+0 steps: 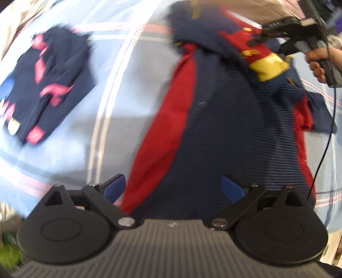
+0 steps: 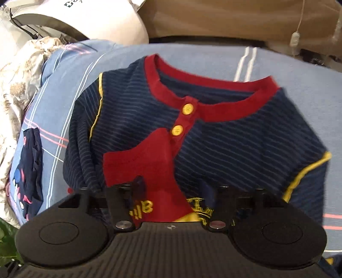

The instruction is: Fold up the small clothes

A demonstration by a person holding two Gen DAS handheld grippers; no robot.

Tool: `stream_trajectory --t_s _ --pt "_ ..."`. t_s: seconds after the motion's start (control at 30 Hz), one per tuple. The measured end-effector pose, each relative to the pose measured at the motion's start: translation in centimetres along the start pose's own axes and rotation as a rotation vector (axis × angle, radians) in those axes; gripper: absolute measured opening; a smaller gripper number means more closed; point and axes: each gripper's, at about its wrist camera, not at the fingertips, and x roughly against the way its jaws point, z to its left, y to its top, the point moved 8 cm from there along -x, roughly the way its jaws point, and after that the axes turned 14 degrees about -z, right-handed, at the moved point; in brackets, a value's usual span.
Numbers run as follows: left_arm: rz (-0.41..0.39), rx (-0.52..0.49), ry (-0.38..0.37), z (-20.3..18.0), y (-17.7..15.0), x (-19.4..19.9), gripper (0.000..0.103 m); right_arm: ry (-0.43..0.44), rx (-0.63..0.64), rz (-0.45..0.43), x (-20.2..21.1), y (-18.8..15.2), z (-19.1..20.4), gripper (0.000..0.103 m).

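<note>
A navy striped shirt [image 1: 224, 128] with red panels, red collar and yellow buttons lies on the blue checked sheet [image 1: 119, 132]. My left gripper [image 1: 173, 188] hangs open and empty over its lower part. My right gripper [image 1: 267, 42] shows at the far right in the left wrist view, its fingers set around a raised red and yellow fold. In the right wrist view the shirt [image 2: 224, 136] fills the frame. My right gripper [image 2: 171, 192] has red fabric between its spread fingers; whether it grips is unclear.
A folded navy garment [image 1: 47, 85] with pink marks lies on the sheet at left; it also shows in the right wrist view [image 2: 32, 171]. A white appliance [image 2: 85, 19] and a brown board [image 2: 235, 19] stand beyond the bed. A black cable [image 1: 325, 139] hangs at right.
</note>
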Motion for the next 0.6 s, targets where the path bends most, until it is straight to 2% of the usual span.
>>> stream_trajectory --t_s 0.03,0.1,0.17,0.23,0.3,0.37,0.47,0.53,0.6 --pt "0.003 0.031 0.015 0.8 -0.5 0.2 0.098 0.016 -0.012 0.006 0.0 0.1 0.5 0.004" --pt "0.002 0.093 0.039 2.2 -1.3 0.4 0.098 0.077 -0.023 -0.014 1.0 0.7 1.8 0.006" --pt "0.0 0.148 0.046 3.0 -1.6 0.4 0.098 0.153 -0.097 -0.06 2.8 1.6 2.8 0.006" --pt "-0.009 0.169 0.048 3.4 -1.4 0.2 0.098 0.188 -0.24 -0.16 5.7 3.3 2.2 0.005" --pt "-0.022 0.162 0.045 3.3 -0.7 -0.1 0.098 0.186 -0.432 -0.294 9.6 4.4 0.0 0.005" --pt "-0.034 0.138 0.032 2.8 0.4 -0.5 0.098 0.126 -0.605 -0.42 13.9 4.1 -3.2 0.005" --pt "-0.049 0.083 0.001 1.1 2.4 -1.2 0.098 -0.031 -0.756 -0.591 19.8 1.8 -9.0 0.006" --pt "-0.059 0.038 -0.015 0.0 3.5 -1.7 0.098 -0.137 -0.874 -0.628 22.0 -1.0 -13.0 0.006" --pt "-0.068 0.001 -0.028 -1.1 4.4 -2.1 0.098 -0.21 -0.926 -0.604 22.7 -3.9 -15.9 0.006"
